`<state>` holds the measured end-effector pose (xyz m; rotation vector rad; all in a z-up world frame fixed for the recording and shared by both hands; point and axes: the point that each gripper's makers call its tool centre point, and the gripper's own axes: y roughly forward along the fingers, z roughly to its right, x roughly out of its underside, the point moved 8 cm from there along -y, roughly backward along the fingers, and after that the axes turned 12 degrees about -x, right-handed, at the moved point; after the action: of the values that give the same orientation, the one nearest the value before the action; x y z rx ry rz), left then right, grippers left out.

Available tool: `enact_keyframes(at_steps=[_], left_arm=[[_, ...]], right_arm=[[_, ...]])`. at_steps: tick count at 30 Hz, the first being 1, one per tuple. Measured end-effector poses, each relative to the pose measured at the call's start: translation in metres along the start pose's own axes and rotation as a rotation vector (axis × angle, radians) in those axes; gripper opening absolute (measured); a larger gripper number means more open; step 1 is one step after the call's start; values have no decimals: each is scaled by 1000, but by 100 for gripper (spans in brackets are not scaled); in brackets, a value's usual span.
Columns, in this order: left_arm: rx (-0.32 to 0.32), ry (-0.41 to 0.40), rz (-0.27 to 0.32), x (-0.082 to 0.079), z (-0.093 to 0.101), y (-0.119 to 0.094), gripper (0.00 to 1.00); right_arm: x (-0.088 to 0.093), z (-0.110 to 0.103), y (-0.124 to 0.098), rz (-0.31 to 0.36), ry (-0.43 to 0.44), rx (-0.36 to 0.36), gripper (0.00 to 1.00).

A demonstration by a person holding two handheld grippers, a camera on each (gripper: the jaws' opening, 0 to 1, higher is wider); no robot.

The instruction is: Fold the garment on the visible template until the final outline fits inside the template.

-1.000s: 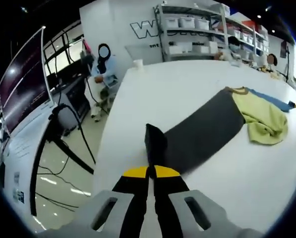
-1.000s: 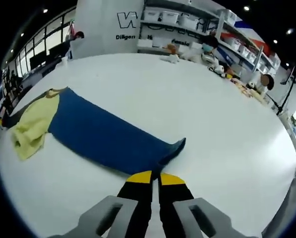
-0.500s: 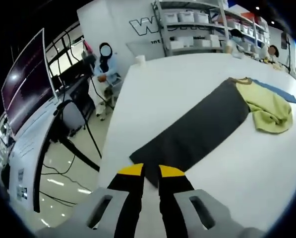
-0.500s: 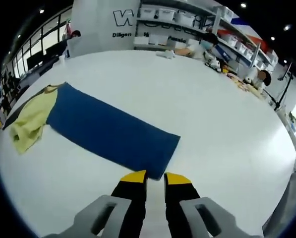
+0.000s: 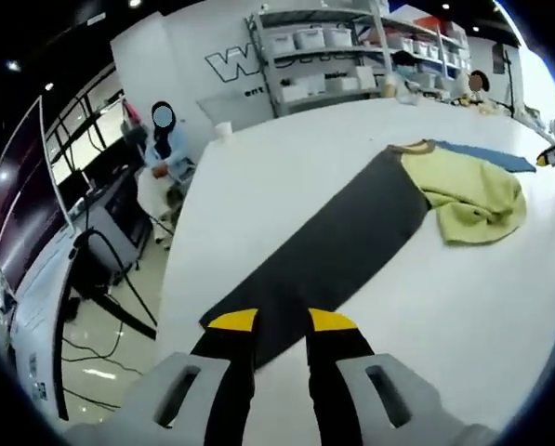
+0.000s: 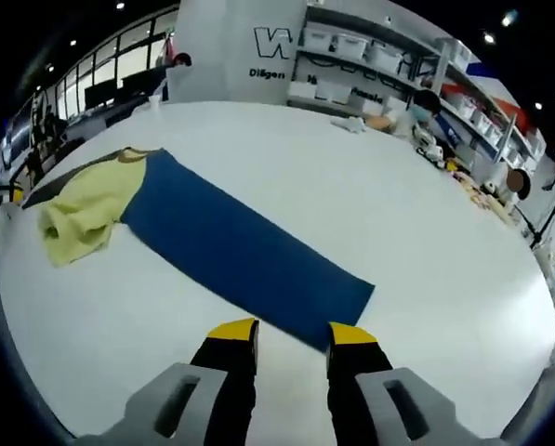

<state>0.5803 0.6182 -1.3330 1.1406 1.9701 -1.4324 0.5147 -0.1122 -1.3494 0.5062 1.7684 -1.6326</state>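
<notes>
Left hand-held gripper (image 5: pixel 281 321): jaws apart, nothing between them, yellow tips over the near end of a long dark grey strip (image 5: pixel 328 251) that lies flat on the white counter (image 5: pixel 258 177). The strip runs away from this gripper, up and to the right, to a crumpled yellow-green garment (image 5: pixel 468 195) well ahead; a brown neckline shows at the garment's near-left edge, and a blue strip (image 5: pixel 482 153) emerges beyond it. At the far right edge of the left gripper view, a yellow-tipped piece of the other gripper — too small to read its state. Right hand-held gripper (image 6: pixel 292 331): jaws apart and empty, tips just short of the near end of the blue strip (image 6: pixel 244 255), not touching it as far as can be told. From this gripper the blue strip runs ahead and to the left, flat, up to the garment (image 6: pixel 86 218), which sits bunched at its far end; the dark grey strip (image 6: pixel 63 177) continues beyond. Far from both grippers — shelving with white bins (image 5: pixel 323 46), and a seated person (image 5: pixel 165 153) left of the counter in the left gripper view.
</notes>
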Motion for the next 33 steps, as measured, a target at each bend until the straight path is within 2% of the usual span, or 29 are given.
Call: enact_keyframes(at_steps=[11, 19, 25, 26, 28, 33], left_arm=[[75, -16, 11, -8, 27, -1, 44], [133, -31, 56, -20, 45, -4, 53], [186, -49, 80, -27, 53, -2, 60], [202, -56, 99, -31, 55, -2, 61], [214, -52, 111, -35, 57, -1, 64], [285, -54, 133, -42, 70, 0, 72]], right_arm=[[-26, -34, 6, 68, -53, -114, 26], [-41, -49, 16, 104, -90, -189, 29], [-55, -69, 18, 133, -131, -258, 36], [-56, -72, 18, 136, -137, -270, 37], [-57, -72, 23, 140, -152, -291, 41], [-58, -88, 30, 128, -204, -352, 50]])
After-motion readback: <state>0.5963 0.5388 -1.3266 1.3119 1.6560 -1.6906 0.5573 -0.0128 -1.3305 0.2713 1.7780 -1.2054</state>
